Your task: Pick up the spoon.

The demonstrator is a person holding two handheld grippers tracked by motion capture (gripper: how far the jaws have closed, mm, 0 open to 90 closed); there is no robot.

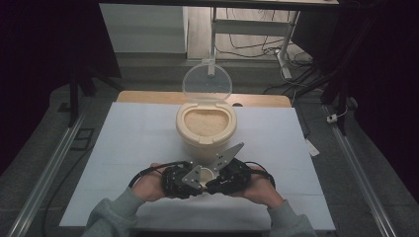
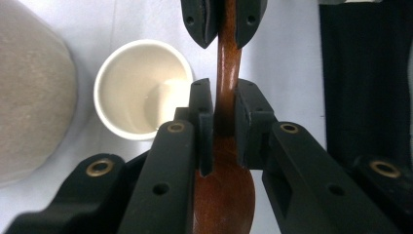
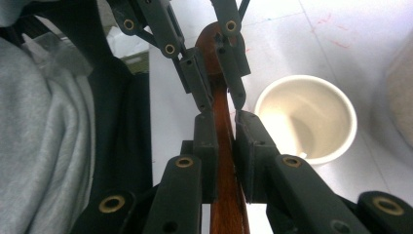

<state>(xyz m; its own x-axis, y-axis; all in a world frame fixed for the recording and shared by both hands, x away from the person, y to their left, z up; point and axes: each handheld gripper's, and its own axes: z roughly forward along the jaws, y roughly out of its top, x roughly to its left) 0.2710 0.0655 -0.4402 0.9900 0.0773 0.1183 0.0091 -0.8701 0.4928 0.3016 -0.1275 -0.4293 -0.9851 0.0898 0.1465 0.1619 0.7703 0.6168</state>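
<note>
Though high view hides it, both tongs clamp wooden spoon [image 2: 228, 73].

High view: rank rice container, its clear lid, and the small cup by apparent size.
1. Rice container, largest.
2. Clear lid, flipped up behind it; looks somewhat smaller, but it sits farther from the camera, so this is unsure.
3. Small cup, smallest, partly hidden between the two hand-held grippers.
</note>
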